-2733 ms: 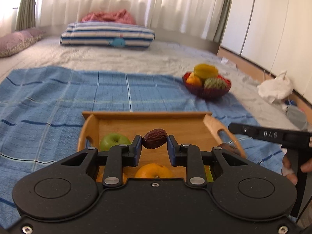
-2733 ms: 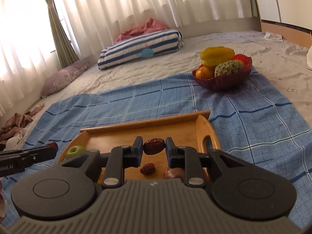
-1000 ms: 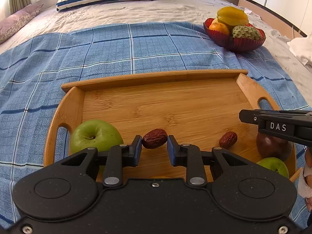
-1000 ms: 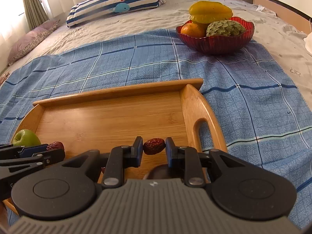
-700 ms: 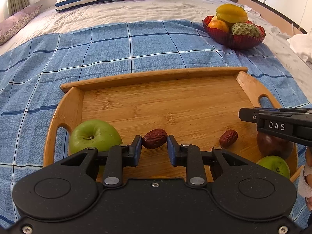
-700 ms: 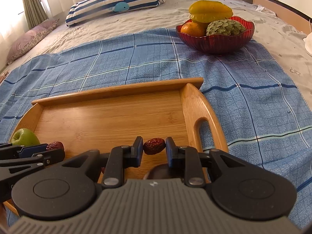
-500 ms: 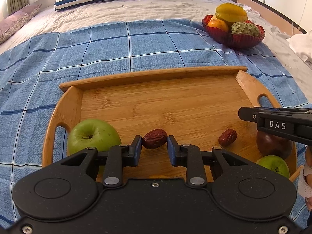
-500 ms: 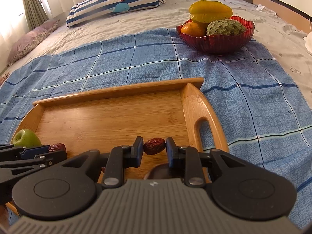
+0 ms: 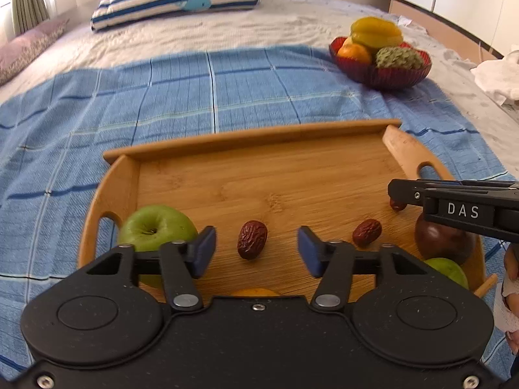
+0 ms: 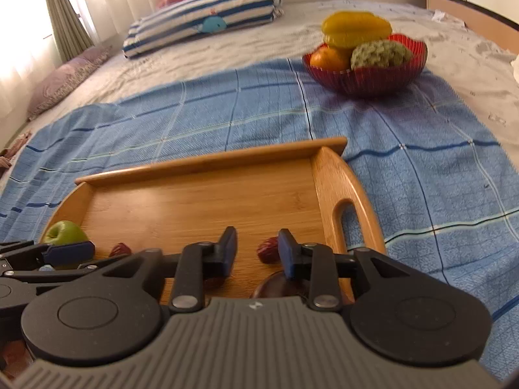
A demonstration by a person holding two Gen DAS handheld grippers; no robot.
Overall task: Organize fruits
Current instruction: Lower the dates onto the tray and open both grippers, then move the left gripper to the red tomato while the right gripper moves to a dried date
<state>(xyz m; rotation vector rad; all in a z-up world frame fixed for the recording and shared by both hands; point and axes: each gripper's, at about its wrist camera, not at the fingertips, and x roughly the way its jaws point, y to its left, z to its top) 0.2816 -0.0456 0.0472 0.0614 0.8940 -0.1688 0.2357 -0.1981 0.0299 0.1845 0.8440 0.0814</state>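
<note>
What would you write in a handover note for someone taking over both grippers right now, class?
Left gripper: open, jaws just been opening; its date lies free on the wooden tray between them.
Right gripper: open, also just opening; a second date lies on the tray between its jaws.
Also on tray: green apple, third date, dark round fruit, small green fruit.
Done: both dates set down.
Left: probably the fruit in the red bowl; lift clear first.
</note>
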